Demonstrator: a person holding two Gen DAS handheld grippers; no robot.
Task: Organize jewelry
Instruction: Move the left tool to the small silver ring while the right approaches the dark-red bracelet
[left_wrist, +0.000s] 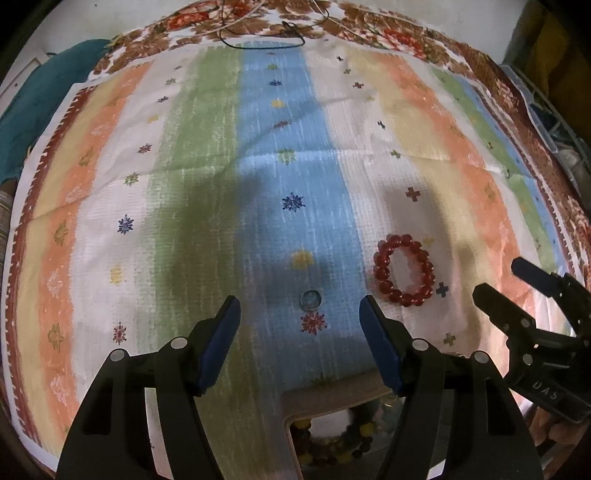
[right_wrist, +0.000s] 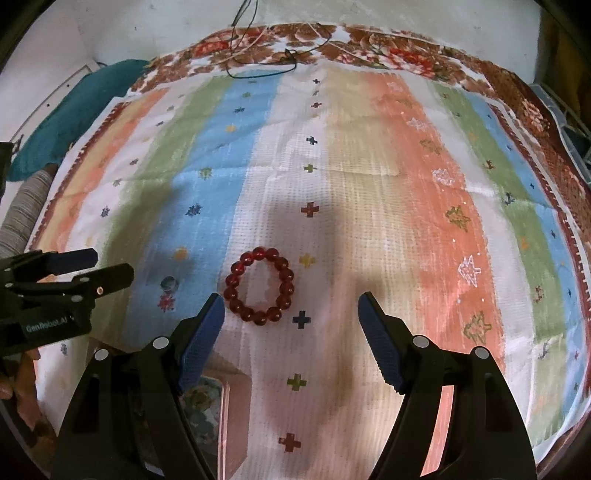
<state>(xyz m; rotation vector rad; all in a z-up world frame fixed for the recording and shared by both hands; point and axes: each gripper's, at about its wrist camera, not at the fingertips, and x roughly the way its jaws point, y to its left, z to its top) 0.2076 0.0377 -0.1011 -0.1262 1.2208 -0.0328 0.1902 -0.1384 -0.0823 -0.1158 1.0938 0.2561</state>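
A small silver ring (left_wrist: 310, 299) lies on the blue stripe of the striped cloth (left_wrist: 207, 177), just ahead of my left gripper (left_wrist: 297, 306), which hangs open over it with nothing between its fingers. To its right rests a red bead bracelet (left_wrist: 402, 271). In the right wrist view the red bead bracelet (right_wrist: 258, 291) lies on the white stripe in front of my right gripper (right_wrist: 291, 302), nearer the left fingertip (right_wrist: 216, 306). That gripper is open and empty too. The ring (right_wrist: 169, 284) sits left of the bracelet.
A jewelry box (left_wrist: 295, 402) with yellow and dark beads sits at the near edge under the grippers, and the box (right_wrist: 227, 406) shows again bottom left. A black cord (left_wrist: 258, 44) lies at the far edge. Teal fabric (right_wrist: 74, 107) is bunched far left.
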